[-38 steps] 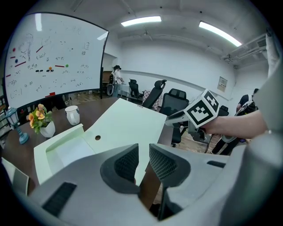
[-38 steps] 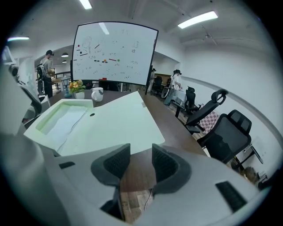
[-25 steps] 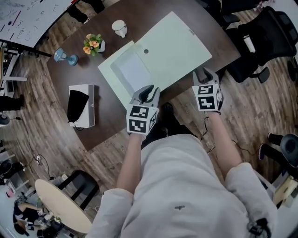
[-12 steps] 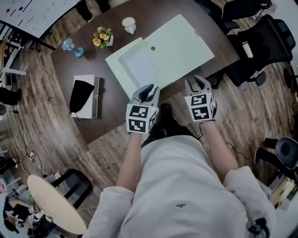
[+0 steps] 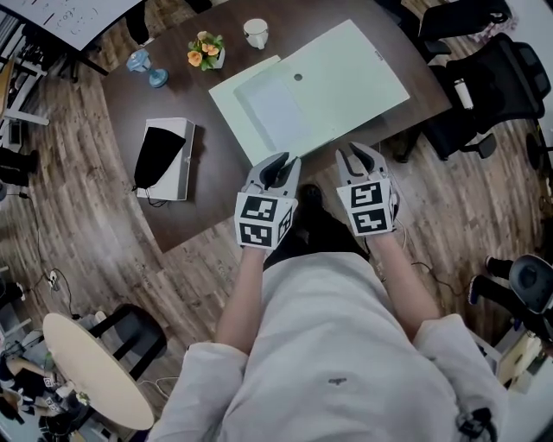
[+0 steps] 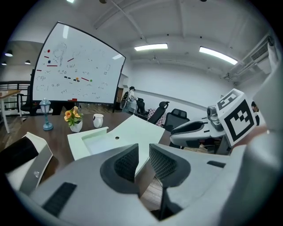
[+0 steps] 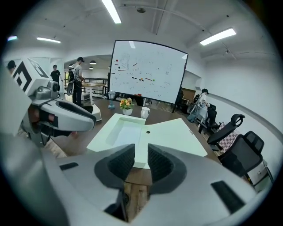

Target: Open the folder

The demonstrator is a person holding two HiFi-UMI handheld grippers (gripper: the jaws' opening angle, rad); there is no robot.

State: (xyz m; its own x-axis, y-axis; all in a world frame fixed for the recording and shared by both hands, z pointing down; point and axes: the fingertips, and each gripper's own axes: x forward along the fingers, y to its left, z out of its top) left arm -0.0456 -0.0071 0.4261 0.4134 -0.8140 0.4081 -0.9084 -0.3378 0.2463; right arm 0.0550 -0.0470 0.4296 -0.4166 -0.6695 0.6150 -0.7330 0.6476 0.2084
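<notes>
- Two tongs are in my hands, both held just off the near edge of the dark brown wooden table (image 5: 216, 197), above the brown plank floor (image 5: 95, 224).
- My left tongs (image 5: 281, 161) stand with a narrow gap between their ribbed black pads. Nothing sits in that gap; in the left gripper view only the table edge and floor show through it.
- My right tongs (image 5: 361, 154) are likewise parted and empty. Their jaws have just been closing, with nothing between them.
- The pale green flat card folder (image 5: 346, 82) lies on the table ahead of both tongs, spread in two leaves.
- Its narrower left leaf carries a paler rectangular pocket, and its wide right leaf is plain. A small dark round hole (image 5: 297, 77) sits close to the fold.
- The folder's near corner is close to the tips of my left tongs, but neither pair touches the folder.
- Past the folder's far left corner stand a white ceramic cup (image 5: 256, 33), a small white pot of orange and yellow flowers (image 5: 207, 49) and a blue lamp-shaped ornament (image 5: 147, 67), in a loose row.
- To the left of the folder, well apart from it, a white rectangular box (image 5: 179, 173) lies on the table with a black soft thing (image 5: 157, 155) on top.
- Black office chairs (image 5: 492, 78) stand to the right of the table, and a whiteboard with scribbles (image 5: 69, 15) stands beyond its far left end.
</notes>
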